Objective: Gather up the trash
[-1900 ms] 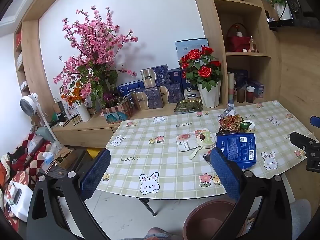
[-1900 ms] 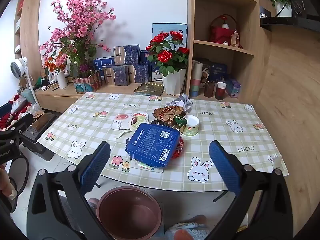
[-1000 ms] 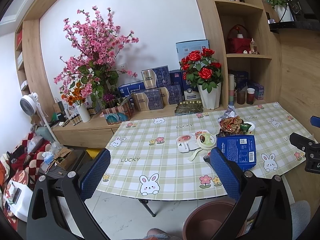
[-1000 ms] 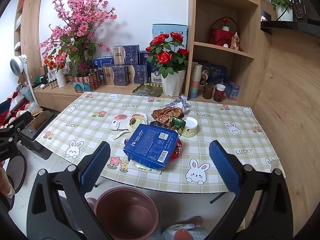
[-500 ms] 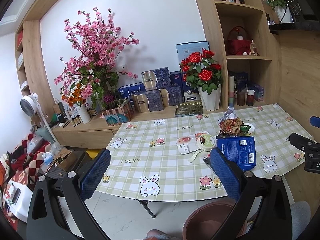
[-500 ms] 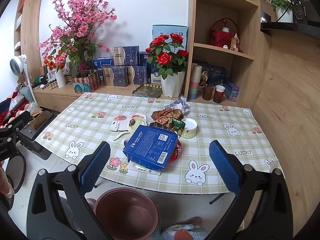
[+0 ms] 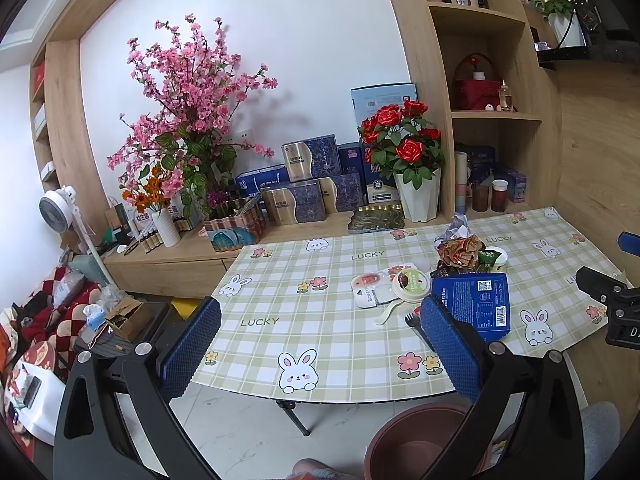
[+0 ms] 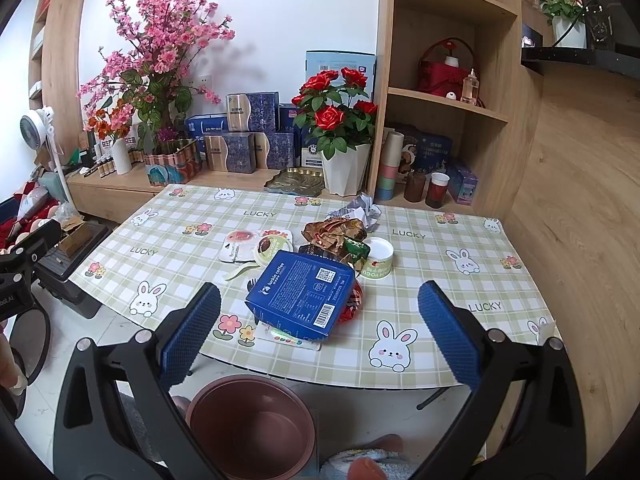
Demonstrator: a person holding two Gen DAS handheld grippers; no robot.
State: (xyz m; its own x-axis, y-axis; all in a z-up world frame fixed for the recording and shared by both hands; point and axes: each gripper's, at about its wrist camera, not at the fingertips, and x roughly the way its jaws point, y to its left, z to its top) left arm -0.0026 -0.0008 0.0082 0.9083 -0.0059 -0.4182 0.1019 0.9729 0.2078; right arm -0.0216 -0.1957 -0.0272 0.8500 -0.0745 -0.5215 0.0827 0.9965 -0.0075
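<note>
We had both claws spread apart w/ nothing in them, held back from the desk (image 8: 460, 280). The trash sat in one heap; its front item, the blue box (image 8: 300, 294), lay centre frame in the right wrist view, straight ahead betw. the right claw (image 8: 319, 334) pads, its long axis running lower left to upper right. In the left wrist view the box (image 7: 474, 304) sat off at right, beyond the left claw (image 7: 320, 346). So we judged the right claw better lined up. The brown bin (image 8: 252, 428) stood on the floor, bottom centre, just below the desk edge.
</note>
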